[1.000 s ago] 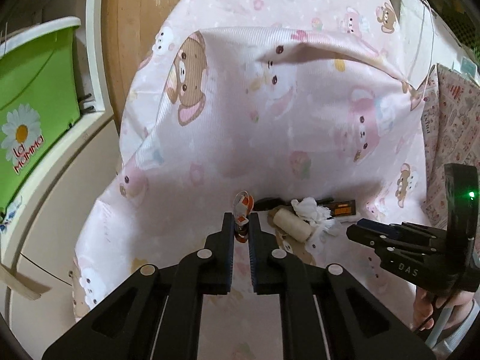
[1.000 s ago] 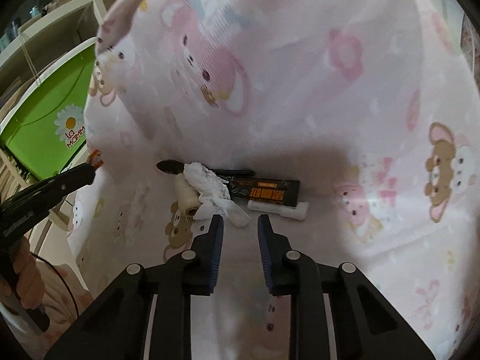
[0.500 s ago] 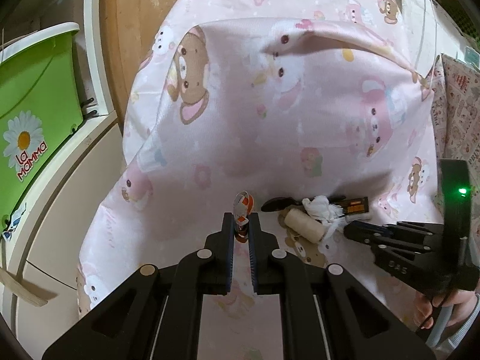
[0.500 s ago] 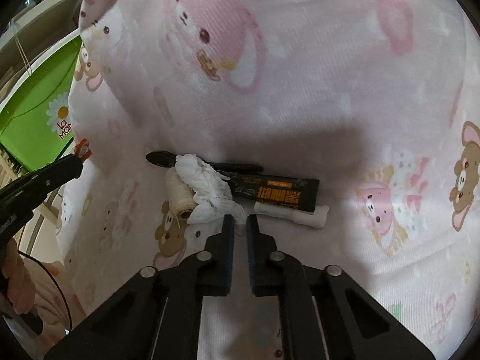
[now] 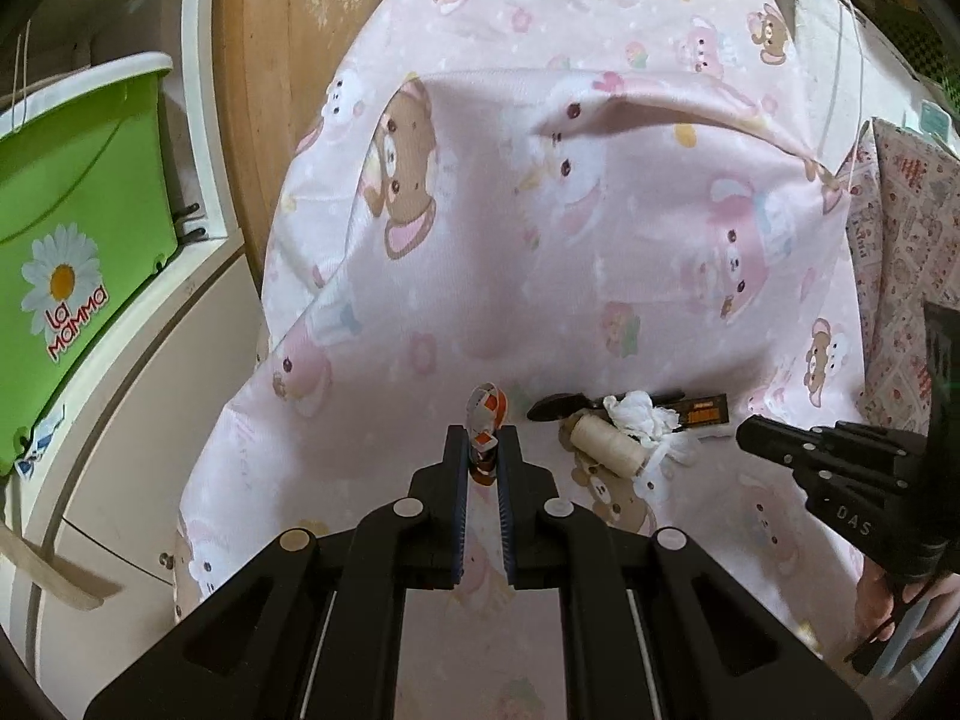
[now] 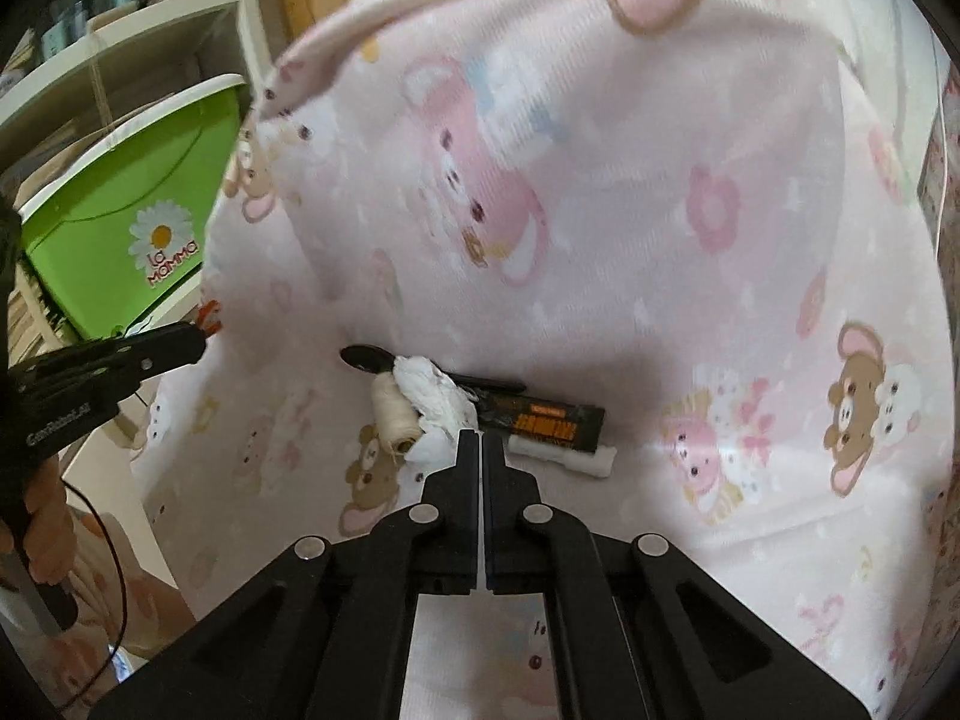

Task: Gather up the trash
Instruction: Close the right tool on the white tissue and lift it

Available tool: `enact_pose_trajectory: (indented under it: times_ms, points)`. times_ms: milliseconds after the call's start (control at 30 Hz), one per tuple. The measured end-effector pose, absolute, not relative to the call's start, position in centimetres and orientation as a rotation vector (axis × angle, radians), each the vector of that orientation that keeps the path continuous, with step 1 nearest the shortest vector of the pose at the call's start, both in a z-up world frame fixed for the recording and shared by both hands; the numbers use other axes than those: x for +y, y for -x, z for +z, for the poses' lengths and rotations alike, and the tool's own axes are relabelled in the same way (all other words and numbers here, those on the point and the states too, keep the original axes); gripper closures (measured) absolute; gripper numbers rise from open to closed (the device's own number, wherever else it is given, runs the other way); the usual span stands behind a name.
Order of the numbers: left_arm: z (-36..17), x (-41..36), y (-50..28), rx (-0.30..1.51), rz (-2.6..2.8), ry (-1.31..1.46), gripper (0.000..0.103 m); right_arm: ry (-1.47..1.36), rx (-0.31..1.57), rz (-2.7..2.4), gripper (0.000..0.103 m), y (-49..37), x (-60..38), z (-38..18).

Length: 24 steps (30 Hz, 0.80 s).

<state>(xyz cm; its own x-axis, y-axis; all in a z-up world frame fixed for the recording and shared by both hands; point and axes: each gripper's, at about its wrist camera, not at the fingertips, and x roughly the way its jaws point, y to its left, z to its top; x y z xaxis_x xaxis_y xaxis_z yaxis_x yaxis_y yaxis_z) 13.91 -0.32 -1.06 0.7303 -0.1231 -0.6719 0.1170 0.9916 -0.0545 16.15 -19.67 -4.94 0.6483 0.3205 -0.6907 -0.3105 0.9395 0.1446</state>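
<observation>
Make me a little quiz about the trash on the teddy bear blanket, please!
1. True or false: the left tool is shut on an orange and white wrapper.
2. What lies closest to the spool of cream thread?
A. a green bin
B. a crumpled white tissue
C. a glass cup
3. Fill the blank: the right tool is ____, its tips right at the tissue.

Key:
1. True
2. B, the tissue drapes against the spool, next to the black and orange packet.
3. shut
</observation>
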Motion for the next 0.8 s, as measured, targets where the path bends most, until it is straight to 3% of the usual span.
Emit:
enact_pose_trajectory:
  times_ms: [100,167,233,267,567,600,667,700,800]
  points:
    - [-1.2,0.2,-14.3,0.754,-0.128,0.033,0.094,-0.009,0.814,0.360,0.087,-16.7,-19.9,-5.3]
    - [-1.2,0.3,-14.4,0.757,-0.126,0.043,0.094,0.014,0.802,0.355,0.070,-16.9,-19.5,-5.4]
    - [-1.1,0.4,-14.5,0.757,-0.123,0.044,0.094,0.026,0.795,0.362,0.059,-17.2,-18.8,-5.5]
    - [-1.1,0.4,-14.5,0.757,-0.123,0.043,0.094,0.034,0.793,0.363,0.057,-17.3,-18.5,-5.6]
    - [-1.4,0.4,-14.8,0.767,-0.115,0.027,0.094,0.093,0.853,0.335,0.059,-19.8,-16.1,-7.9]
    - [-1.5,0.5,-14.9,0.769,-0.115,0.030,0.094,0.095,0.844,0.332,0.064,-19.9,-16.0,-7.8]
    - [-1.4,0.7,-14.9,0.770,-0.113,0.032,0.094,0.095,0.851,0.352,0.091,-20.1,-15.9,-8.0]
    - [-1.4,0.7,-14.9,0.770,-0.112,0.032,0.094,0.090,0.865,0.364,0.096,-20.2,-15.9,-8.2]
    - [-1.3,0.7,-15.0,0.770,-0.112,0.038,0.094,0.060,0.878,0.382,0.098,-20.3,-16.2,-8.4]
